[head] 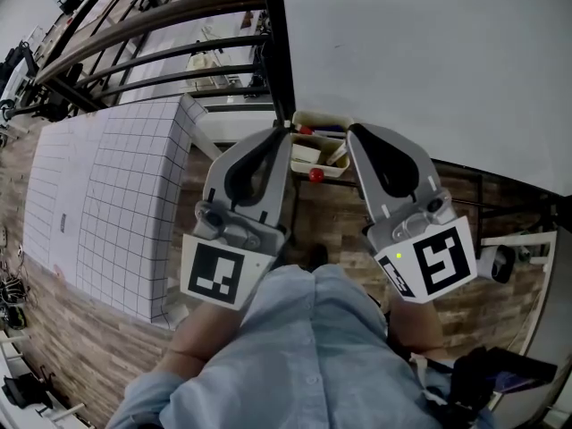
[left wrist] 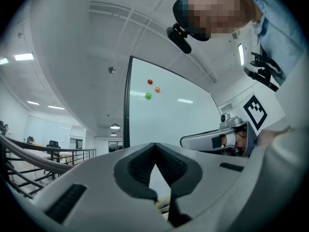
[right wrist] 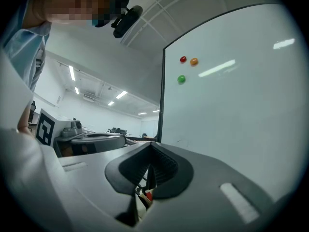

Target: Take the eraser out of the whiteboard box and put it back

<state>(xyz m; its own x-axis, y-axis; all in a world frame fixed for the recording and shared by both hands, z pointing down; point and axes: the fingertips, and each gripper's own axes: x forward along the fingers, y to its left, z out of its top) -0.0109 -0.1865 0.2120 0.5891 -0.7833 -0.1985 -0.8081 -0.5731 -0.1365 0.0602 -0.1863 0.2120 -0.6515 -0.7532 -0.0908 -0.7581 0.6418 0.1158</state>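
The whiteboard box (head: 332,170), a small cream tray, hangs at the lower left corner of the whiteboard (head: 429,52). It holds markers (head: 309,130) and a white block (head: 305,156) that looks like the eraser; a red round piece (head: 315,175) sits at its front. My left gripper (head: 284,134) is shut and empty, its tips just left of the box. My right gripper (head: 351,130) is also shut and empty, tips just right of the box. In the left gripper view the jaw tips (left wrist: 154,145) meet, and the right gripper (left wrist: 186,141) shows beside them.
The whiteboard's black frame post (head: 277,43) rises between the grippers. Red, orange and green magnets (right wrist: 183,59) stick high on the board. A white gridded panel (head: 107,195) stands to the left, with dark railings (head: 161,52) behind it. The floor (head: 331,222) below is wood.
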